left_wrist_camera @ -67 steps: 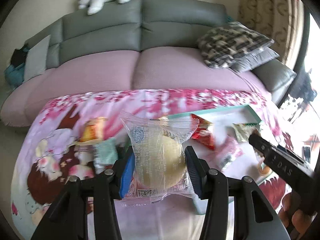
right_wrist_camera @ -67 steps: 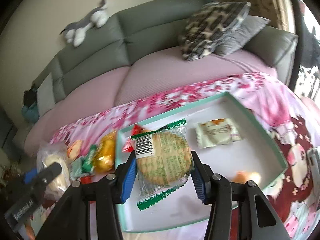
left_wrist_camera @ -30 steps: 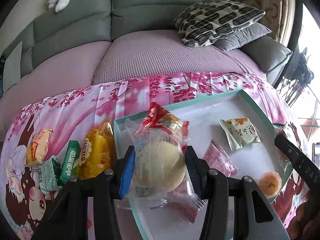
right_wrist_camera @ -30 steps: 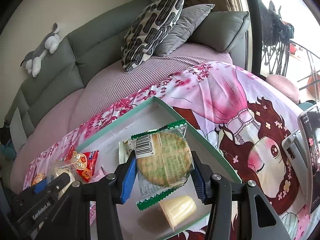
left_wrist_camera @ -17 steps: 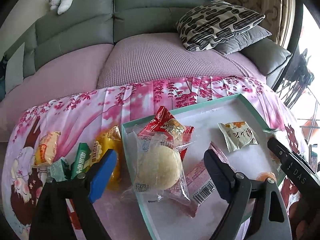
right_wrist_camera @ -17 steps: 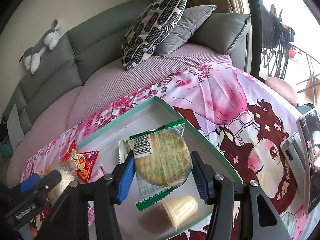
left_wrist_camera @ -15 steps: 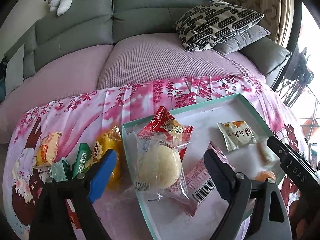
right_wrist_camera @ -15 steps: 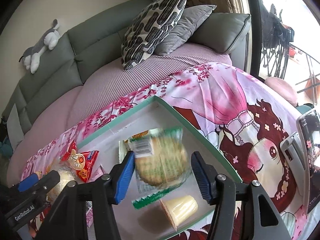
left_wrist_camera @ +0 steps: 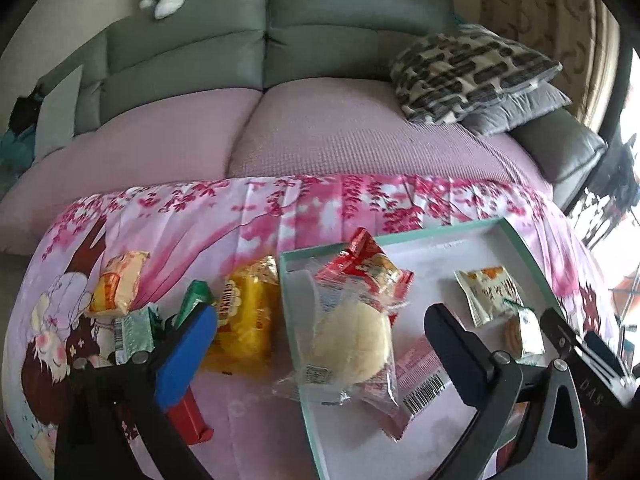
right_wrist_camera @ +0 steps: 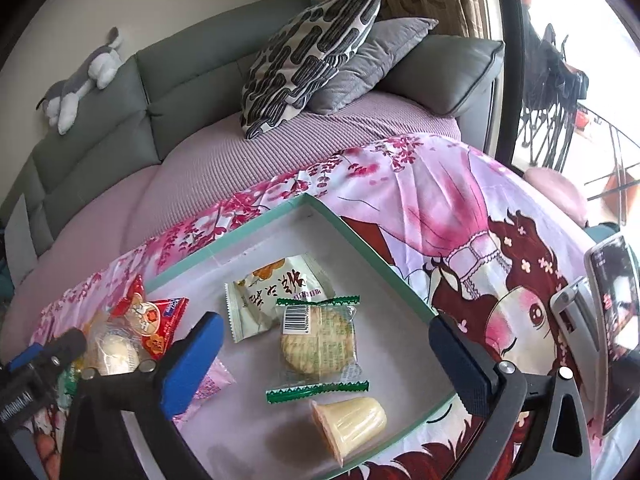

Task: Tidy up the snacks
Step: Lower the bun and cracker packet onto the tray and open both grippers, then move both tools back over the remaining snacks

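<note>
A teal-rimmed white tray (left_wrist_camera: 520,248) lies on the pink cloth. A clear-wrapped round bun (left_wrist_camera: 348,344) lies at the tray's left edge, partly over the rim, against a red packet (left_wrist_camera: 368,272). My left gripper (left_wrist_camera: 318,320) hovers over it, jaws opening wide, pads clear of the wrapper. A green-edged biscuit packet (right_wrist_camera: 318,344) lies flat in the tray (right_wrist_camera: 360,236) beside a cream packet (right_wrist_camera: 276,288) and a jelly cup (right_wrist_camera: 352,420). Above the biscuit my right gripper (right_wrist_camera: 326,328) is opening, touching nothing.
Left of the tray lie a yellow packet (left_wrist_camera: 244,320), green packets (left_wrist_camera: 192,300) and an orange packet (left_wrist_camera: 120,288). A pink packet (left_wrist_camera: 416,368) sits under the bun. A phone on a stand (right_wrist_camera: 616,320) is at the right. A sofa with cushions (right_wrist_camera: 304,56) stands behind.
Both grippers let go: the bun dropped at the tray's left edge and the biscuit packet fell flat into the tray. Both sets of jaws spread wide. The left gripper rose slightly.
</note>
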Demonstrator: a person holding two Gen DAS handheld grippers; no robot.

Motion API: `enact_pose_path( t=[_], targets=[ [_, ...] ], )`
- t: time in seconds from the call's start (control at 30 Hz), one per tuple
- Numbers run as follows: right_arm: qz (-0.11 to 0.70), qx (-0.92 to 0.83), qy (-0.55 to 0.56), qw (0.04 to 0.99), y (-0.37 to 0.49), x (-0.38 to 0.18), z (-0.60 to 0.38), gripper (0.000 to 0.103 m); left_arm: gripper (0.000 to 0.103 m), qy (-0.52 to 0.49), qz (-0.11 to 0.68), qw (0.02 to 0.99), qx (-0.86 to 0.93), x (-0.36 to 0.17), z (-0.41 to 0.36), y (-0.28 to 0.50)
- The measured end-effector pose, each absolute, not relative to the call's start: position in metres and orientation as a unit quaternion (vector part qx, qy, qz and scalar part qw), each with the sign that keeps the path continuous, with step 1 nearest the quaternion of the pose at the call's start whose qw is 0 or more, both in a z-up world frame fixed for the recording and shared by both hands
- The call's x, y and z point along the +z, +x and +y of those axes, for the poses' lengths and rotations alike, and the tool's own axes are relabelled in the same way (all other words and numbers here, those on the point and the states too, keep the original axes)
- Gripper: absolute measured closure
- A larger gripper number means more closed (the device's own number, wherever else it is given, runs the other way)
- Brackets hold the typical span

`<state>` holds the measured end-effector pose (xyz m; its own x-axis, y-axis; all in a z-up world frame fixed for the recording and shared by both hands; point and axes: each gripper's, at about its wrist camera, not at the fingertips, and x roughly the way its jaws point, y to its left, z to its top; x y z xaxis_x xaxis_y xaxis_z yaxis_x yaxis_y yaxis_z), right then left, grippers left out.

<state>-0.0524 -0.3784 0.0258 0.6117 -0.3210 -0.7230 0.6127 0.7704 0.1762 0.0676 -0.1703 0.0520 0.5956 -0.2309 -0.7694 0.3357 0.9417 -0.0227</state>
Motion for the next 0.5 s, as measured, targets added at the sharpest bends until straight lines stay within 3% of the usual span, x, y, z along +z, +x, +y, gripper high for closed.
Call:
enact_pose_path(
  t=[0.5],
  targets=[
    [0.350,-0.274,0.219,0.869,-0.055,0.025,-0.382,0.000,0.000,0.027,0.426,0.894,-0.136,0.054,-0.155,0.071]
  ],
)
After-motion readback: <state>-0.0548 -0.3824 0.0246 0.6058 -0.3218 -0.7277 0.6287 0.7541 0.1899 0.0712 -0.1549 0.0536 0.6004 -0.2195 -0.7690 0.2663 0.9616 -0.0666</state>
